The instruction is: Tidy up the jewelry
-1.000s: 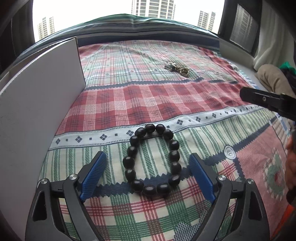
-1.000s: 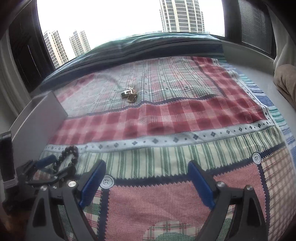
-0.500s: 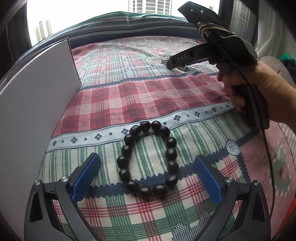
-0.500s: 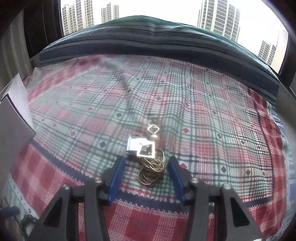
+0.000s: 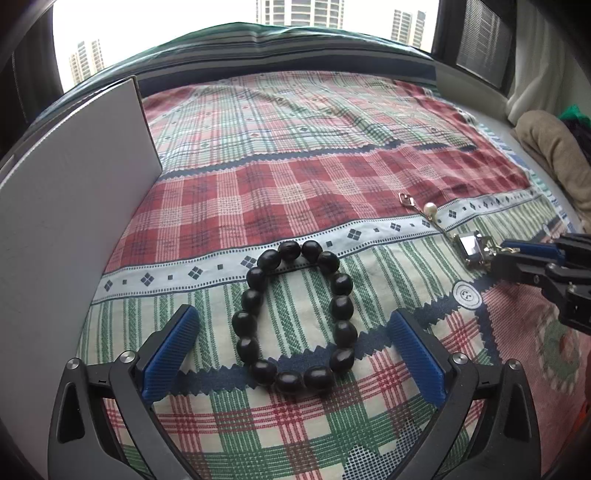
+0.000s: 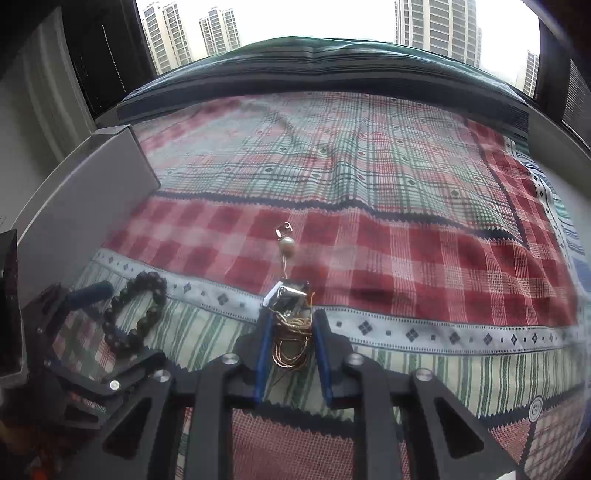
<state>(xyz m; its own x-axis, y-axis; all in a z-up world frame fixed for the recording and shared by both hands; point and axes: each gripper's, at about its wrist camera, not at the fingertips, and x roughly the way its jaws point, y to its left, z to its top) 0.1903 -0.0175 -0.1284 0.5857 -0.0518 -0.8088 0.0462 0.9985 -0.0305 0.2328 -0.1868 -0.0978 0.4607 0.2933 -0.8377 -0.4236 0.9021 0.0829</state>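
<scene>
While the left gripper (image 5: pixel 291 354) gapes and the right gripper (image 6: pixel 291 332) closes around a gold chain (image 6: pixel 291 345), a plaid bedspread (image 5: pixel 295 166) fronts high-rise windows (image 5: pixel 299 13)

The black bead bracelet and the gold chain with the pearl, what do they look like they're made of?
The black round-bead bracelet looks like polished wood, seed or stone: the beads are dark, slightly uneven and carry soft highlights, so I cannot settle which. The thin gold-coloured chain looks like metal, bright and finely linked, with mirror-shiny silver square pieces. Its cream round bead has a pearl-like sheen; real or imitation, I cannot tell.
</scene>
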